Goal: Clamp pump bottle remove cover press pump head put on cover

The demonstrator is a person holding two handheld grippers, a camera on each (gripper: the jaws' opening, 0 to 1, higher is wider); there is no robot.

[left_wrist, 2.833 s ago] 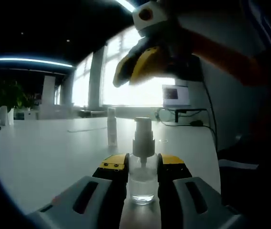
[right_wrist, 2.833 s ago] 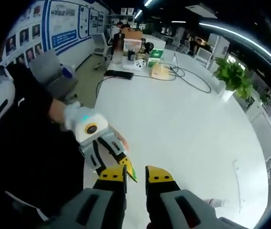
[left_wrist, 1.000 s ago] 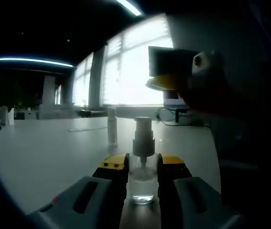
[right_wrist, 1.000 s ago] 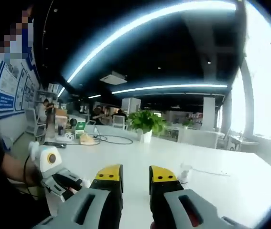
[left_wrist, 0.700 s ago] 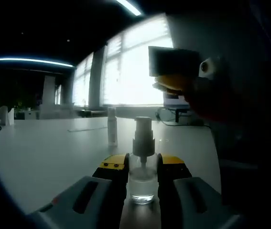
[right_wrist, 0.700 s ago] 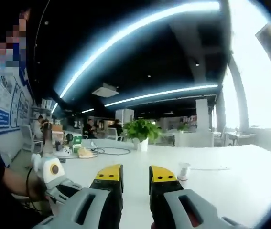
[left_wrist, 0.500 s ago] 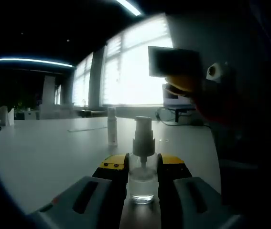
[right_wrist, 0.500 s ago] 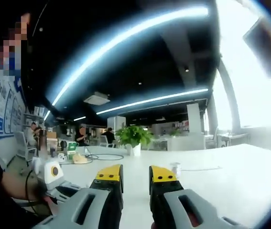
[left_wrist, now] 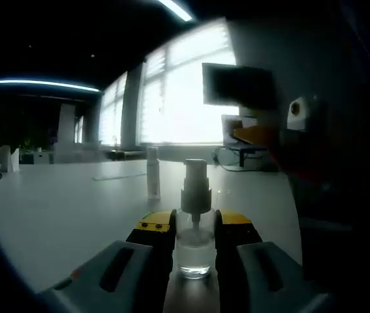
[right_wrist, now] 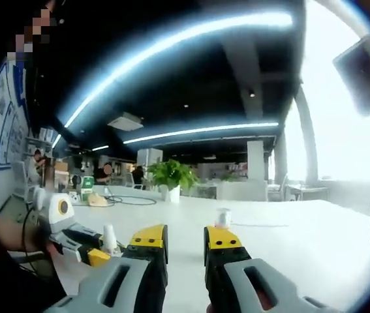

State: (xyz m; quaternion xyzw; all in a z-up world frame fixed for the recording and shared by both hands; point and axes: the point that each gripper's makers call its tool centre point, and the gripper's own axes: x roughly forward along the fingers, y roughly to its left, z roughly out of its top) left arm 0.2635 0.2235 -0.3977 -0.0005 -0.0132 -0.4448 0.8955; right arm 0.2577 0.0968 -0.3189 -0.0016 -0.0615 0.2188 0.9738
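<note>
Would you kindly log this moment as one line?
left gripper: shut on pump bottle | cover: off, standing on table | right gripper: open, empty

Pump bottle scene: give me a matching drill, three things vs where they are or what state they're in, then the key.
Things:
1. pump bottle
2. cover
3. right gripper

States:
A. upright on the table, apart from the grippers
B. jaws apart, nothing between them
C. clamped between the left gripper jaws

Pairs: 1-C, 2-A, 3-B
</note>
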